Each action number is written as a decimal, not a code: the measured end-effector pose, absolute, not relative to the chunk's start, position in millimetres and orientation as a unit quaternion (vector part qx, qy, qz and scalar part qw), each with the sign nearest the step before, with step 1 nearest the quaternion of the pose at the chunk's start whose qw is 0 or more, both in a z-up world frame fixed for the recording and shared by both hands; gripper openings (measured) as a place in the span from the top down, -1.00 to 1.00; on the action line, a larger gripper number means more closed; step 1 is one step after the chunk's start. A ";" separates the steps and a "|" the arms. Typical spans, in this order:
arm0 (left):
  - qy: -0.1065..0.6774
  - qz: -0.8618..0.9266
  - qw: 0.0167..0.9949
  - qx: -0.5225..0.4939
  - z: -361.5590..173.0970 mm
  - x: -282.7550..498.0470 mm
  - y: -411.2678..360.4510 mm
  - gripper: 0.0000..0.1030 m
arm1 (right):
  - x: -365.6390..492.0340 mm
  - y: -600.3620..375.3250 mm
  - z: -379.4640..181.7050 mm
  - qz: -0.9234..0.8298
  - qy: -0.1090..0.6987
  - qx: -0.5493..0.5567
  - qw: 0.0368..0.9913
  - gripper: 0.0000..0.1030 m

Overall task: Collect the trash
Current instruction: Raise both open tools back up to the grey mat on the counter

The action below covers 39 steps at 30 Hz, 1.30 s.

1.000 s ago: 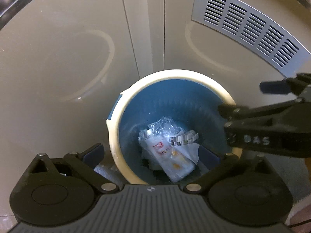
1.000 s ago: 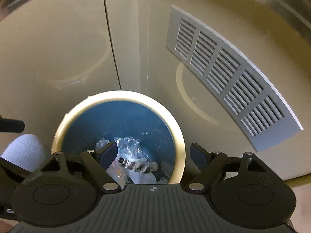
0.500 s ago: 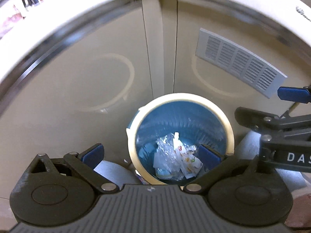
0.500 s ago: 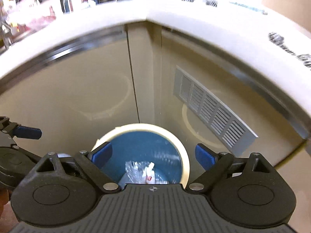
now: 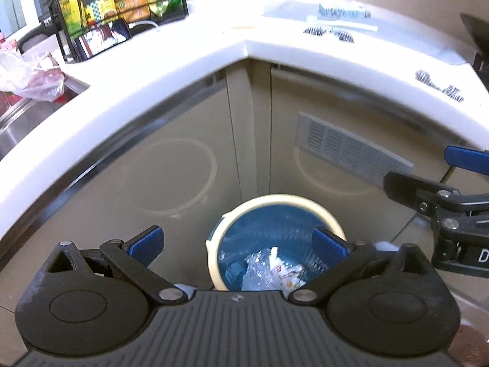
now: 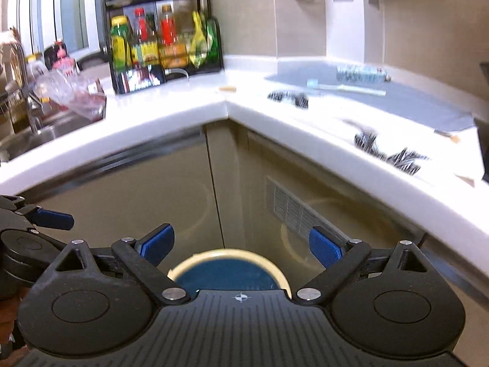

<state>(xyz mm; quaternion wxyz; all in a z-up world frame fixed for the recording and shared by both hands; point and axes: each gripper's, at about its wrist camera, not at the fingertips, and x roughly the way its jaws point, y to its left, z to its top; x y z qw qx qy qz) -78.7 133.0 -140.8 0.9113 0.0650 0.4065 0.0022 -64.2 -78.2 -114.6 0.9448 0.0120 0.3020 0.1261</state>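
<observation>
Lifting both grippers off the bin (image 5: 330, 214): a second ago they hung close over its mouth, now the bench (image 5: 189, 58) is back in view. Left gripper (image 5: 237, 243) jaws wide, empty. Right gripper (image 6: 241, 244) jaws wide, nothing between. Wrappers (image 5: 275, 270) lie at the bottom of the bin, which stands on the floor in the cabinet corner. Reads as drop done. Dark scraps (image 6: 288, 98) left on the bench look like the next pick.
</observation>
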 end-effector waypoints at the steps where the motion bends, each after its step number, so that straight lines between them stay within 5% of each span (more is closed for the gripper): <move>1: 0.404 0.001 0.913 0.061 -135.7 -80.4 132.5 -0.99 | -66.9 -79.2 -110.2 0.126 0.295 0.012 0.947 -0.88; 23: 0.334 -0.018 0.941 0.047 -54.3 -52.0 104.1 -0.99 | -51.7 -98.8 -30.2 0.100 0.169 -0.006 0.981 -0.94; 39: 0.295 -0.019 0.953 0.069 -8.7 39.4 83.3 -1.00 | 35.6 -130.9 -5.8 0.031 0.138 0.044 0.989 -1.00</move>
